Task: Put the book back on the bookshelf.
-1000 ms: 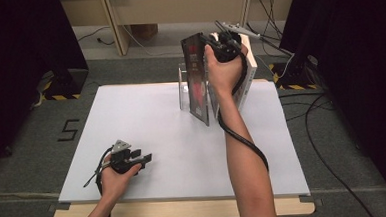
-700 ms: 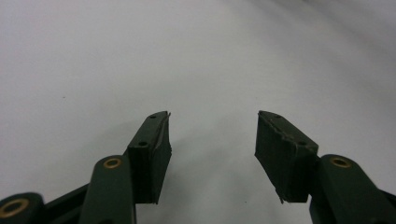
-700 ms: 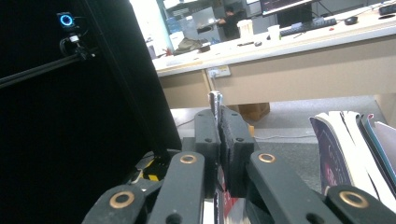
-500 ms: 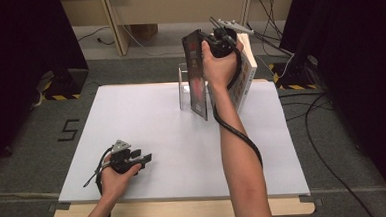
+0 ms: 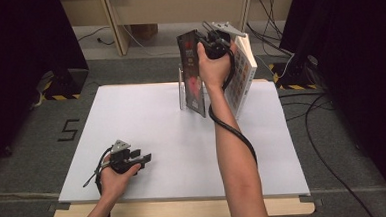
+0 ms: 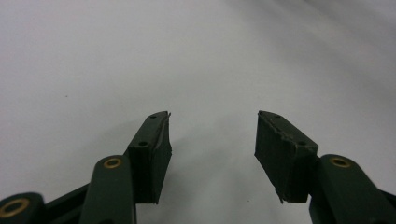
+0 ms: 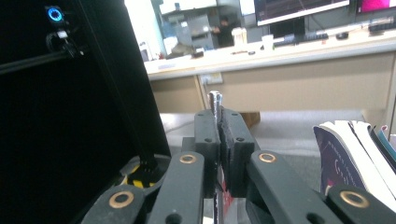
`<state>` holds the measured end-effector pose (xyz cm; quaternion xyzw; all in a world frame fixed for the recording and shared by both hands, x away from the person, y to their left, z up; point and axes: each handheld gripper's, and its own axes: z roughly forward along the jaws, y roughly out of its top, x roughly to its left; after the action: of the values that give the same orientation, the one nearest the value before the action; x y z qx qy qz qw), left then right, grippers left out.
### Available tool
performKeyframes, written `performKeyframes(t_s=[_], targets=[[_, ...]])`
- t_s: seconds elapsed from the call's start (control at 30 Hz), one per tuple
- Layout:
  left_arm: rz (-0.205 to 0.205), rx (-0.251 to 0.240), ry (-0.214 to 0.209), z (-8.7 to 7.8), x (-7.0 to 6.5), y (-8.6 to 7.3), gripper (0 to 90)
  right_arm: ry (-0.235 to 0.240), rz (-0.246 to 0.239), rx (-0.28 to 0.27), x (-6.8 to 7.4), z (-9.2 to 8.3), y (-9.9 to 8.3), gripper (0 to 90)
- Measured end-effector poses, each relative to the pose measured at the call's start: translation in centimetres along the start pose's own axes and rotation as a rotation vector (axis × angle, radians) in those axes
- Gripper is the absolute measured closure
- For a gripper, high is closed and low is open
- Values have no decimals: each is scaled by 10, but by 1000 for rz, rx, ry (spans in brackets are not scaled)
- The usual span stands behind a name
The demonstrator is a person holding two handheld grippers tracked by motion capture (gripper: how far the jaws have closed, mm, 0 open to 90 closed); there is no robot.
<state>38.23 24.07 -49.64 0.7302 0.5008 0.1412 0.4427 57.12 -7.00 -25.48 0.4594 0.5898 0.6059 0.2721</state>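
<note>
Now the right tongs (image 5: 208,40), pinching the dark book (image 5: 191,73), sit higher; left tongs (image 5: 142,158) stay spread.

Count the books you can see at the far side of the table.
2: a dark-covered book clamped in the right gripper, and a white-covered book leaning just right of it; others may be hidden.

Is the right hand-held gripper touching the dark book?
Touching. In the right gripper view, the right hand-held gripper has its jaws pressed on the dark book's thin top edge.

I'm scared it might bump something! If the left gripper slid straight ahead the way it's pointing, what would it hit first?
Probably nothing soon. The left gripper has open jaws pointing across bare white table; the way looks free as far as its view shows.
</note>
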Motion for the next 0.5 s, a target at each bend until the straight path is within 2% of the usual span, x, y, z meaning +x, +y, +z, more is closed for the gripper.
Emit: performKeyframes(t_s=[0.13, 0.33, 0.37, 0.5], targets=[[1, -3, 1, 1, 0, 0, 443, -14, -58, 9, 3, -12, -5, 862], [0, 5, -3, 2, -1, -2, 443, 17, -115, 25, 3, -44, -17, 861], [2, 7, 0, 2, -2, -2, 443, 26, -138, 32, 3, -49, -19, 861], [3, 4, -1, 3, -2, -2, 443, 43, -173, 77, 5, -70, -30, 862]])
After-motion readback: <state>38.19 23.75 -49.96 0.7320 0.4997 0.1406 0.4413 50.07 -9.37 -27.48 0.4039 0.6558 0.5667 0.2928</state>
